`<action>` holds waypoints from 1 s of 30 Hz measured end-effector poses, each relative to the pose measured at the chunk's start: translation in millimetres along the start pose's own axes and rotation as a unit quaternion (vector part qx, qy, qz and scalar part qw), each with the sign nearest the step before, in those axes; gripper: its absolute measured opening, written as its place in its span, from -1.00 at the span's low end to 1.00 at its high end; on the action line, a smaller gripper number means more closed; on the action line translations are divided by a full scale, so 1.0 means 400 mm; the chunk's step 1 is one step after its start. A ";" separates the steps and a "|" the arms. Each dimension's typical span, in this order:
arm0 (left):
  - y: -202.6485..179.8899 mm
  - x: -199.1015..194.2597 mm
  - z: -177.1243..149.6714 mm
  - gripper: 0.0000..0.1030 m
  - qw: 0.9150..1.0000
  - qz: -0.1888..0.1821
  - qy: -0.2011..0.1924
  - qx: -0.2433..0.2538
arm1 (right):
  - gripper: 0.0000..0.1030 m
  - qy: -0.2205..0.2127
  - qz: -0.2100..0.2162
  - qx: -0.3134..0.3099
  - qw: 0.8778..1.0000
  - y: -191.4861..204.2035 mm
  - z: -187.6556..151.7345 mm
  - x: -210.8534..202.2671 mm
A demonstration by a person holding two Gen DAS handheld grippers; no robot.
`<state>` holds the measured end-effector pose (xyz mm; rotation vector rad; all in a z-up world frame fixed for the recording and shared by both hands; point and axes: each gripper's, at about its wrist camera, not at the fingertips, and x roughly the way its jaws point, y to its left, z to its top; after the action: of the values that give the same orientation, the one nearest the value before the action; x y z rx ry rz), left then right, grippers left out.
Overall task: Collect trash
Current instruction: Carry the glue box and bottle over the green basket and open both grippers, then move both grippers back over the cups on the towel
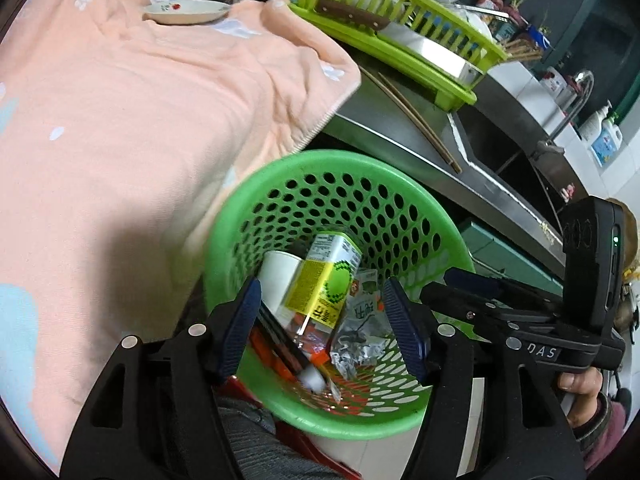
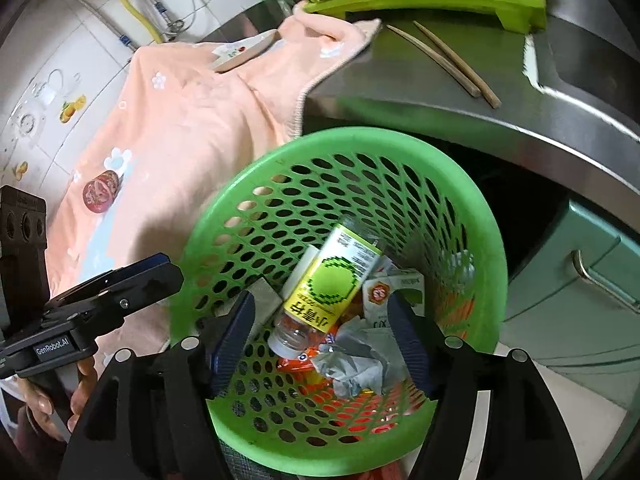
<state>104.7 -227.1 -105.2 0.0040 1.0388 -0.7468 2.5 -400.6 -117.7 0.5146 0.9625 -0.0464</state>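
Observation:
A green perforated basket (image 1: 280, 184) (image 2: 248, 184) stands below the steel counter edge. Inside lie a yellow-green labelled bottle (image 1: 324, 280) (image 2: 332, 284), a white paper cup (image 1: 278, 276), crumpled silver wrappers (image 1: 360, 332) (image 2: 356, 360), a small carton (image 2: 396, 292) and orange wrappers (image 2: 296, 364). My left gripper (image 1: 320, 324) is open above the basket's mouth, empty. My right gripper (image 2: 320, 332) is open above the basket too, empty. Each gripper shows in the other's view: the right one (image 1: 480, 300), the left one (image 2: 132, 280).
A peach towel (image 1: 140, 120) (image 2: 180, 120) covers the counter on the left, with a small plate (image 1: 186, 12) and a red round thing (image 2: 101, 192) on it. A lime dish rack (image 1: 400, 32) holds a knife. Chopsticks (image 2: 452, 60) lie on the steel. A sink (image 1: 512, 152) is at right.

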 end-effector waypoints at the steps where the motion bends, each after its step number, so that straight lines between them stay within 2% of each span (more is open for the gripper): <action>1: 0.009 -0.010 0.001 0.25 1.000 0.002 -0.004 -0.002 | 0.32 -0.001 0.002 -0.004 1.000 0.007 0.002 -0.001; 12: 0.170 -0.168 0.027 0.31 0.995 0.057 -0.059 -0.050 | 0.42 0.001 0.027 -0.061 0.998 0.152 0.049 0.026; 20: 0.331 -0.289 0.068 0.37 0.983 0.116 -0.103 -0.103 | 0.44 0.015 0.049 -0.091 0.995 0.241 0.068 0.073; 25: 0.399 -0.320 0.075 0.37 0.976 0.126 -0.114 -0.133 | 0.44 0.022 0.056 -0.100 0.993 0.272 0.072 0.094; 30: 0.420 -0.310 0.069 0.37 0.975 0.133 -0.111 -0.138 | 0.45 0.026 0.056 -0.104 0.993 0.286 0.076 0.100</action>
<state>184.7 -40.0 -50.2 -0.1735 0.8993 -0.3463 78.9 -306.0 -89.9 0.3777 0.9757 0.1670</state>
